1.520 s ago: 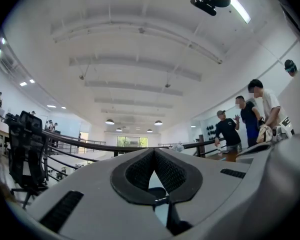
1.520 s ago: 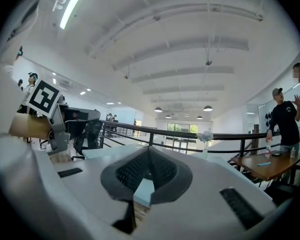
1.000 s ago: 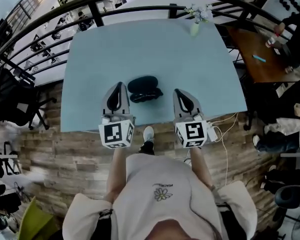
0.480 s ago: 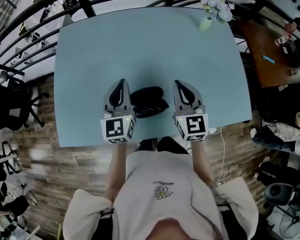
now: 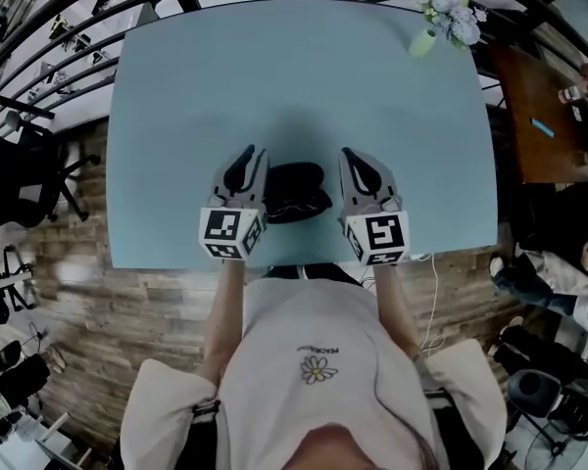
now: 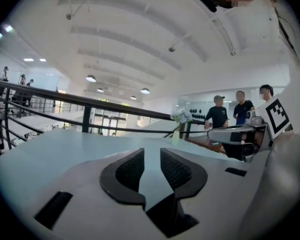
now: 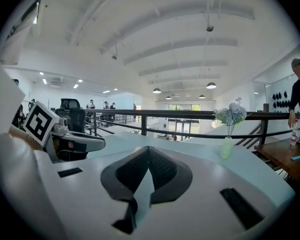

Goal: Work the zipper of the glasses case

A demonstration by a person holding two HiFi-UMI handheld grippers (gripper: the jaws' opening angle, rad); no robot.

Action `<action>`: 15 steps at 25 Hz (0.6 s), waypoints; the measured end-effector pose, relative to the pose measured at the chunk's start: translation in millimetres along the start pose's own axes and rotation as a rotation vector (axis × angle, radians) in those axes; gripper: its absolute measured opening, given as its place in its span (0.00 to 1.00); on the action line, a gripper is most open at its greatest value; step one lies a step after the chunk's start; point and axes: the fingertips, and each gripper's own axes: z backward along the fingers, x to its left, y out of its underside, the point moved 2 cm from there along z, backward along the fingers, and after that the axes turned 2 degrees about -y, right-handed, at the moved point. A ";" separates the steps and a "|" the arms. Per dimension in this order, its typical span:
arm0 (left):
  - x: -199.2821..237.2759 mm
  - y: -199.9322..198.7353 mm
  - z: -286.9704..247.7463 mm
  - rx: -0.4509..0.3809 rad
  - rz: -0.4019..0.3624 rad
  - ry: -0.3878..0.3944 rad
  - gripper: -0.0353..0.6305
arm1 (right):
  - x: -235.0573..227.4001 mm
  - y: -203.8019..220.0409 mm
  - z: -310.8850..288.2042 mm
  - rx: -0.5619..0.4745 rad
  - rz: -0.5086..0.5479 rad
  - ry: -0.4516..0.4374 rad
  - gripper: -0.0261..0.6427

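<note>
Fingers of the left gripper [image 6: 152,155] have just been parting on nothing, those of the right gripper [image 7: 148,154] are pressed together empty, and the glasses case [image 5: 294,191] lies between both on the table [image 5: 176,86], so approach seems in hand, next needing its unseen zipper pull found.

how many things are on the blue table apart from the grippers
2: black glasses case between the left gripper and right gripper; flower vase at the far right corner.

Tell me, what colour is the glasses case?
Black. The case shows best in the head view, lying on the light blue table.
</note>
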 end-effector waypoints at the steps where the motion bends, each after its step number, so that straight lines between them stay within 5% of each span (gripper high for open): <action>1: -1.5 8.3 -2.0 0.030 0.011 0.017 0.21 | 0.1 4.1 1.0 0.009 -0.003 -0.005 0.05; 8: -12.0 81.6 -10.3 0.346 -0.041 0.129 0.38 | -0.1 23.3 9.6 0.058 -0.025 -0.022 0.05; 12: -0.6 104.3 -15.7 0.449 -0.136 0.112 0.38 | -0.5 28.7 10.5 0.068 -0.024 -0.022 0.05; 15: -1.2 113.5 -22.9 0.481 -0.094 0.138 0.38 | -2.9 30.9 12.0 0.074 -0.032 -0.015 0.05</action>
